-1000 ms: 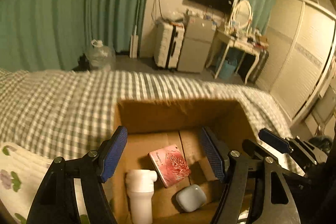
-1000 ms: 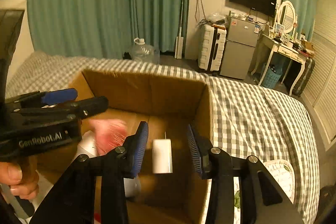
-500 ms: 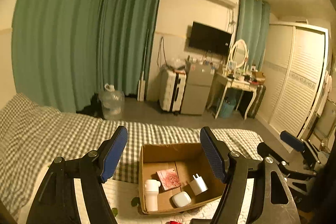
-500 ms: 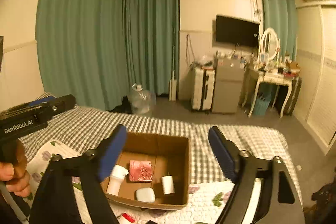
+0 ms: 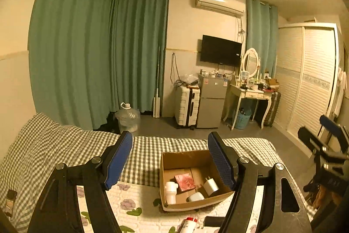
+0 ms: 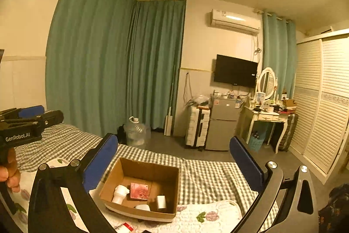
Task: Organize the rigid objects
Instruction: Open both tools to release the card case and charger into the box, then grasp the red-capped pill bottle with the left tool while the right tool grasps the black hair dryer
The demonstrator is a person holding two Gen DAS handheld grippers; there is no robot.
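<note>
Cardboard box (image 5: 192,167): sits open on the bed, on the flowered quilt (image 5: 135,200) where it meets the checked blanket (image 5: 65,145); seen from above and well below both grippers.
Box contents: four things lie on the box floor, none held.
White bottle (image 5: 170,189): lies at the left of the box floor, cap toward the far wall.
Pink box (image 5: 185,182): flat, patterned, just beside the white bottle, nearer the middle.
White charger (image 5: 210,185): plug prongs up, toward the right wall of the box in the left wrist view.
Small white case (image 5: 195,197): rounded, near the front wall, between the bottle and the charger.
Left gripper (image 5: 170,159): jaws spread wide, nothing between the blue pads; raised high over the bed, the box showing between its fingers.
Right gripper (image 6: 174,161): jaws likewise wide apart and empty, high above the box; in the left wrist view it shows at the right edge.
Left hand (image 6: 9,171): fingers wrapped round the handle of the left gripper, at the left edge of the right wrist view.
Loose items: a white tube with a red cap (image 5: 188,225) and a dark object (image 5: 214,221) lie on the quilt just in front of the box.
Room: green curtains (image 5: 98,58), a wall television (image 5: 221,54), a small fridge (image 5: 211,106) and a white suitcase (image 5: 187,109) stand beyond the bed.
</note>
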